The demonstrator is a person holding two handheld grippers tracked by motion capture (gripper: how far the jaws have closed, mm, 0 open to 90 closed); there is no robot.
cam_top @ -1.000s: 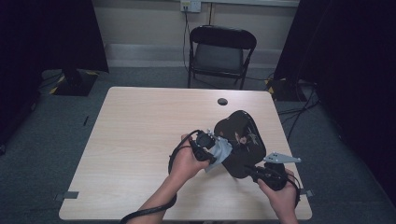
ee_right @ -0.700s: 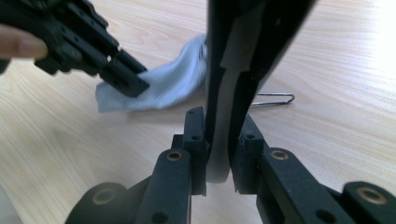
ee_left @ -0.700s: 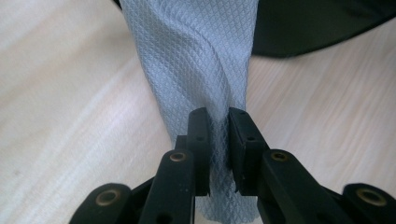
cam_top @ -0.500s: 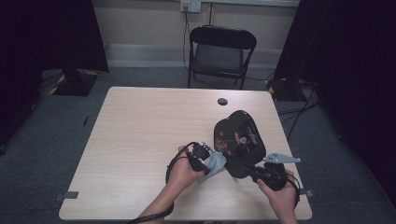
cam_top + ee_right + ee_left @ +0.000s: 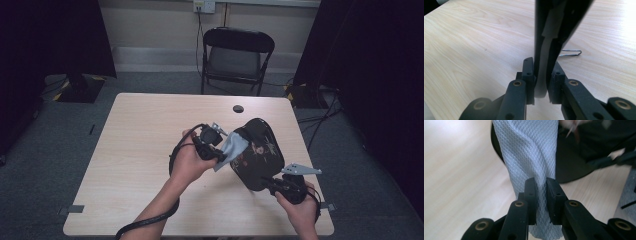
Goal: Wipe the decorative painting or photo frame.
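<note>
Wiping step, as I read it: right gripper point(image 5: 274, 184) clamped tight on the near rim of a dark flower-patterned tray point(image 5: 257, 152), holding it tilted up off the table point(image 5: 140, 150) at the right near side. Left gripper point(image 5: 218, 155) pinched shut on a pale blue cloth point(image 5: 231, 149), which lies against the tray's left face. Next move probably calls for dragging the cloth across that face with steady pressure while the right grip holds the tray firm.

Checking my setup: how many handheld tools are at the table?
2: the left tool clamps a grey cloth; the right tool clamps the black tray's rim.
</note>
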